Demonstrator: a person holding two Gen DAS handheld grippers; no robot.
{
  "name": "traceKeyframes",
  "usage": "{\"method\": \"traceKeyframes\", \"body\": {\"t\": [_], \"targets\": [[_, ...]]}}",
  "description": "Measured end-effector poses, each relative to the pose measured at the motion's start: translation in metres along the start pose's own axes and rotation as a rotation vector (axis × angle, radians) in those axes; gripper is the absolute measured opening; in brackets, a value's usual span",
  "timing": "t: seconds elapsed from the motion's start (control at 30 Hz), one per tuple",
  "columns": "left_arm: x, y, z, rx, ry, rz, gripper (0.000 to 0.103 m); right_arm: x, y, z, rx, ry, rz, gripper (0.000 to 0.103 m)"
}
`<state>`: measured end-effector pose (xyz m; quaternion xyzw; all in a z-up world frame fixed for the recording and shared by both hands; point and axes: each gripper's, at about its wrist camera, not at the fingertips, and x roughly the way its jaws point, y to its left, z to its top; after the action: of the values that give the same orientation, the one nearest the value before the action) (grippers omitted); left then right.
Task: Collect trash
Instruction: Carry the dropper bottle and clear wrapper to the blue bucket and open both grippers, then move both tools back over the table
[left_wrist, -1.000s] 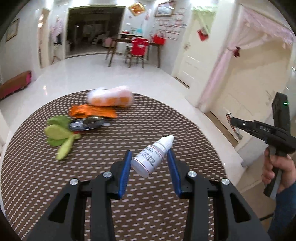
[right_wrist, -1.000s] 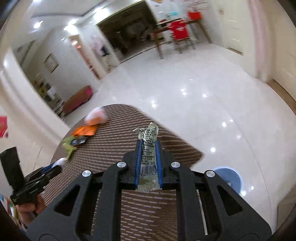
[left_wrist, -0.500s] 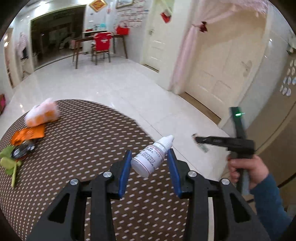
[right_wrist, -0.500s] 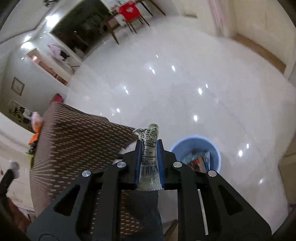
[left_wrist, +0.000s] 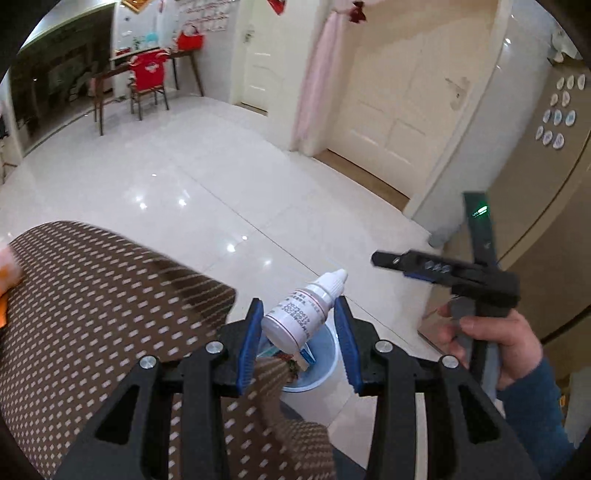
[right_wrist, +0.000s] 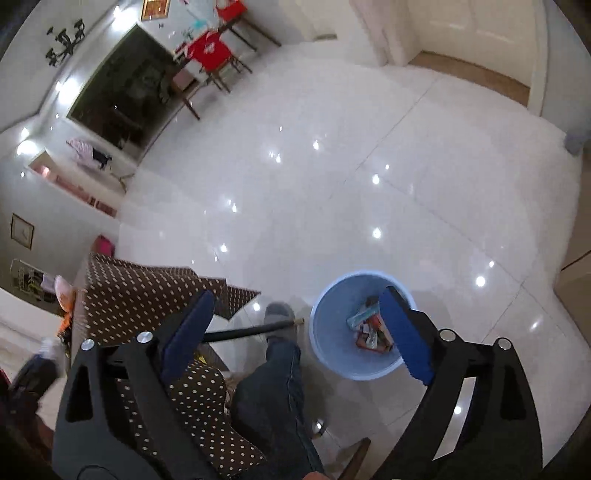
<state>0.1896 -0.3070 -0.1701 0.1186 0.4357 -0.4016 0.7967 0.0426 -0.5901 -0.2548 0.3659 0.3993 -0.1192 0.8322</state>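
The small white plastic dropper bottle (left_wrist: 300, 320) is clamped, nozzle forward, in the left gripper (left_wrist: 298, 339), directly above the round blue plastic bin (left_wrist: 325, 363); the right gripper (right_wrist: 299, 334), just opened, is held empty.

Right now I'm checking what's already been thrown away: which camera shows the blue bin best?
The right wrist view: the blue bin shows its whole round rim and the wrappers inside. In the left wrist view only part of it peeks out behind the white bottle and the left gripper.

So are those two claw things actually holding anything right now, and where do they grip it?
The left gripper holds a small white dropper bottle, pinched across its body. The right gripper has just opened over the blue bin and holds nothing.
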Motion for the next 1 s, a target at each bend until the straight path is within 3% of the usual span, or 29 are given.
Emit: {"method": "traceKeyframes", "body": {"t": [0.37, 0.43, 0.47, 0.5, 0.53, 1.0], "targets": [[0.067, -0.019, 0.018, 0.073, 0.126, -0.035, 0.040, -0.061, 0.011, 0.014, -0.016, -0.140, 0.016, 0.093], [0.078, -0.019, 0.023, 0.074, 0.152, -0.038, 0.049, -0.064, 0.014, 0.014, -0.020, -0.148, 0.015, 0.093], [0.080, -0.019, 0.025, 0.070, 0.158, -0.039, 0.069, -0.065, 0.015, 0.012, -0.022, -0.151, 0.015, 0.093], [0.079, -0.018, 0.026, 0.063, 0.153, -0.032, 0.084, -0.065, 0.016, 0.011, -0.024, -0.152, 0.015, 0.093], [0.074, -0.016, 0.026, 0.050, 0.130, -0.020, 0.086, -0.066, 0.018, 0.010, -0.028, -0.154, 0.015, 0.093], [-0.007, -0.002, 0.013, -0.031, -0.053, 0.000, 0.091, -0.069, 0.058, -0.002, -0.104, -0.166, 0.009, 0.097]]}}
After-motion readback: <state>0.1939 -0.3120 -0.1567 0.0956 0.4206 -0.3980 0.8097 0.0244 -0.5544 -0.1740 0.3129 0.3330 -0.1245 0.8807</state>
